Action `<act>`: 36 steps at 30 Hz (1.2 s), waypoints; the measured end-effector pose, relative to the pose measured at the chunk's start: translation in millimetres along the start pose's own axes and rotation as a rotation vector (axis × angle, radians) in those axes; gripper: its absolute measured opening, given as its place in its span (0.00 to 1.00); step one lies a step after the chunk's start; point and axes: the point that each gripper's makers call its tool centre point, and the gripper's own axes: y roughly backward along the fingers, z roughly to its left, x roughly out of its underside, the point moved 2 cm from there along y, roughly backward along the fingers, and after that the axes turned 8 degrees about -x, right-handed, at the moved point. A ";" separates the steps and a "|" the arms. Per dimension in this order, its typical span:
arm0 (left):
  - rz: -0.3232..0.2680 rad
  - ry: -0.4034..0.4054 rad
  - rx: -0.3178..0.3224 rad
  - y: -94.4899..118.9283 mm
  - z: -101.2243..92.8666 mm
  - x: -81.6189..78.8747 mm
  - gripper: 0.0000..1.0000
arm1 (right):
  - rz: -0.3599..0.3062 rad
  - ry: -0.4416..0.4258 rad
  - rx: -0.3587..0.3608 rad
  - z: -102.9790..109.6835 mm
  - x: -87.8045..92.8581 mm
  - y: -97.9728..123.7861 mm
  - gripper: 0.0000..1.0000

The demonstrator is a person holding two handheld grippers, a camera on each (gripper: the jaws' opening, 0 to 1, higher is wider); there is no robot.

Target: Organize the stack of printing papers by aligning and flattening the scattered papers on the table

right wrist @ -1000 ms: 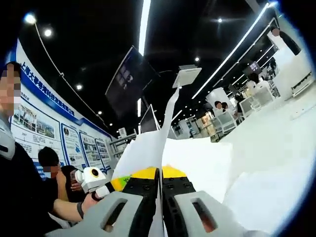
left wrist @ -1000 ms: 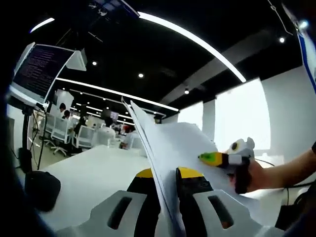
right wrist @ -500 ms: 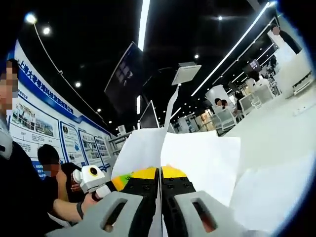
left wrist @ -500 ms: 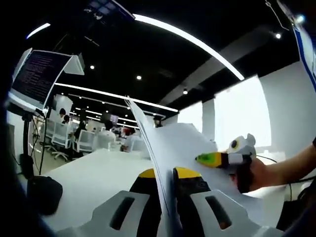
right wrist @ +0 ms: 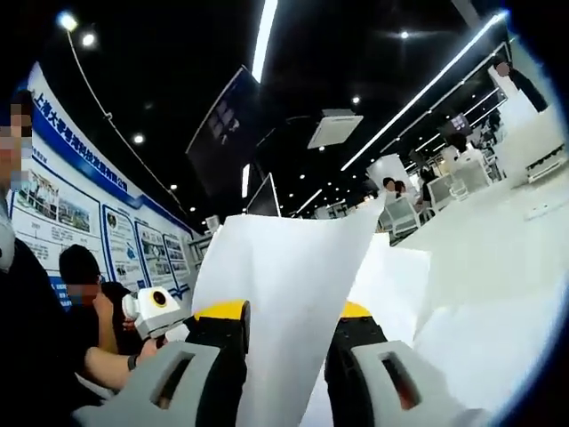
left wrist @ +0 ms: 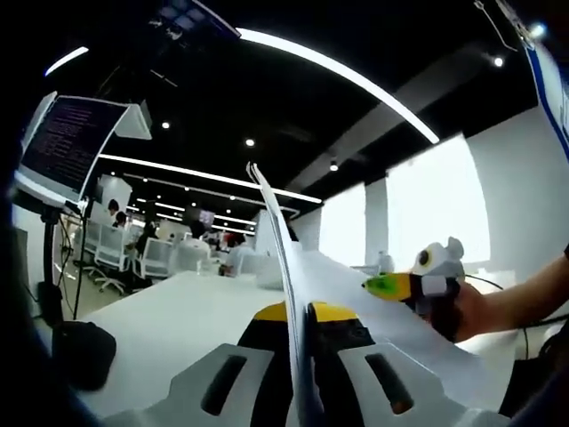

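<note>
A tilted monitor (left wrist: 67, 133) stands above white office chairs (left wrist: 107, 253).

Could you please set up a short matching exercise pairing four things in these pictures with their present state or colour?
Things:
1. left tongs
2. right tongs
3. paper stack
4. table

States:
A. white, bearing a dark object at its near left
B. open, a sheet between the jaws
C. shut on the sheets' edge
D. white, held up off the table

Pairs: 1-C, 2-B, 3-D, 4-A
</note>
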 end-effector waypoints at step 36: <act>0.006 -0.011 0.000 -0.1 0.1 1.5 0.07 | -0.033 0.074 0.190 -14.7 -21.6 31.0 0.89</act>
